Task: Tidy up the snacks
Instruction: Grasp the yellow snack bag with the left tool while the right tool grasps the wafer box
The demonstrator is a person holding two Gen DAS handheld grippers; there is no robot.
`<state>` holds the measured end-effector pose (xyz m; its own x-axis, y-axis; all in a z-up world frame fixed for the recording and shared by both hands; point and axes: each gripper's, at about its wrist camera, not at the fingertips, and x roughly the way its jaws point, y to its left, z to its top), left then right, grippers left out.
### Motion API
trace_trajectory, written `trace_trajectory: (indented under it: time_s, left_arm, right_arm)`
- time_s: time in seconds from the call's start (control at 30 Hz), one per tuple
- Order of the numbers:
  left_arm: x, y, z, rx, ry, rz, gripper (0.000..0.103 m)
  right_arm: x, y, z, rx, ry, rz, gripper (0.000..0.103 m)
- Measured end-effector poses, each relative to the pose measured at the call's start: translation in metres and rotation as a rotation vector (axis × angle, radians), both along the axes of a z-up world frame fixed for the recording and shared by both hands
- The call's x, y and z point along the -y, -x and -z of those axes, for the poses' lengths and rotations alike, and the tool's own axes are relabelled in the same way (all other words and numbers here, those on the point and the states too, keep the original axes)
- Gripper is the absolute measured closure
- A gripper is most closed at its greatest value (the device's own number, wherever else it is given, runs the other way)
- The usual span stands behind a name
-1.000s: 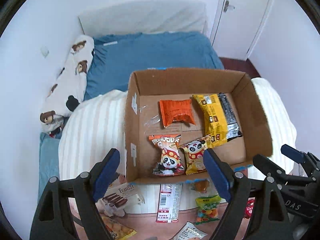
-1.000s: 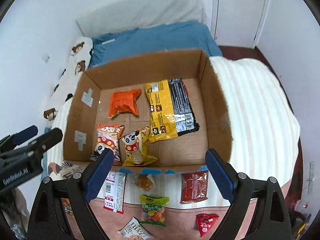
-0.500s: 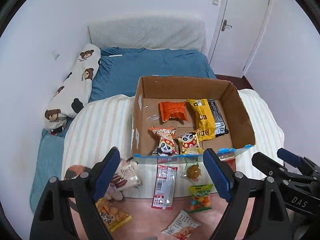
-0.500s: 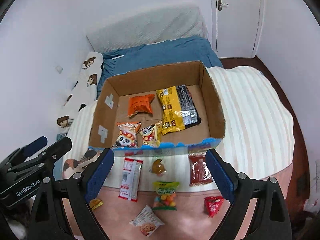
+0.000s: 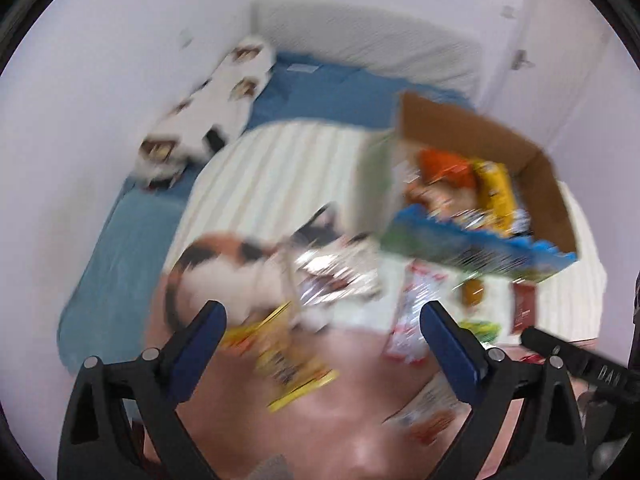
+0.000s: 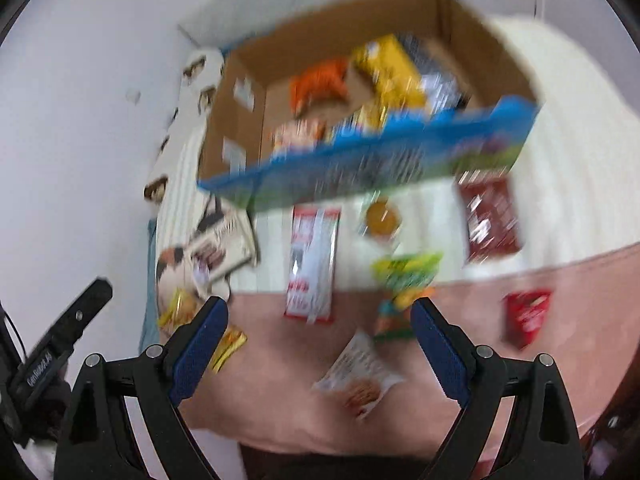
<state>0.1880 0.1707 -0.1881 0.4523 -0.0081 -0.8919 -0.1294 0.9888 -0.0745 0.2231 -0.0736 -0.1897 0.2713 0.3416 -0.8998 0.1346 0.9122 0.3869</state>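
Both views have been swung down and toward the near edge of the bed (image 5: 280, 168) since the earlier frames, and both are now blurred by motion. The left hand-held gripper (image 5: 322, 330) has just been opened wider; its blue pads are spread apart with nothing between them, above a yellow packet (image 5: 292, 368) lying on the pink cover. The right hand-held gripper (image 6: 320, 330) is likewise released and empty, held over loose snacks near the bed's near edge: a red-and-white packet (image 6: 312, 264), a green candy bag (image 6: 404, 284) and a cracker packet (image 6: 360, 376). The cardboard box (image 6: 360, 40), farther back on the striped blanket, is already loaded with orange and yellow snack packs.
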Motion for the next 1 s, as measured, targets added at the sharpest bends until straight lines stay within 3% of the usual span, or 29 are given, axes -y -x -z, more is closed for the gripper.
trace_trajectory:
  time_s: [0.13, 0.17, 0.3, 0.43, 0.57, 0.7, 0.87, 0.93, 1.0]
  left_arm:
    - [-0.047, 0.01, 0.052, -0.143, 0.043, -0.136, 0.004]
    - [-0.058, 0.012, 0.065, -0.183, 0.024, -0.168, 0.004]
    - [-0.084, 0.014, 0.105, -0.28, 0.137, -0.278, 0.004]
    - [-0.085, 0.013, 0.134, -0.341, 0.264, -0.323, 0.004]
    - [-0.071, 0.01, 0.151, -0.345, 0.301, -0.307, 0.004]
    - [-0.063, 0.017, 0.154, -0.297, 0.27, -0.323, 0.004]
    - [-0.06, 0.034, 0.154, -0.242, 0.175, -0.37, 0.004]
    - [-0.058, 0.041, 0.158, -0.237, 0.17, -0.375, 0.004]
    - [-0.057, 0.045, 0.162, -0.246, 0.181, -0.377, 0.004]
  right_arm:
    - [-0.022, -0.008, 0.039, -0.077, -0.019, -0.013, 0.008]
    - [-0.03, -0.012, 0.049, -0.098, -0.021, -0.017, 0.008]
    - [-0.063, -0.027, 0.078, -0.143, -0.023, -0.061, 0.008]
    - [-0.1, -0.043, 0.085, -0.147, -0.033, -0.139, 0.008]
    - [-0.173, -0.058, 0.06, -0.038, 0.168, -0.477, 0.008]
    - [-0.244, -0.069, 0.046, 0.067, 0.462, -0.846, 0.008]
    - [-0.301, -0.076, 0.06, 0.119, 0.638, -1.179, 0.009]
    - [-0.319, -0.069, 0.073, 0.148, 0.734, -1.312, 0.009]
    - [-0.336, -0.063, 0.091, 0.12, 0.778, -1.423, 0.009]
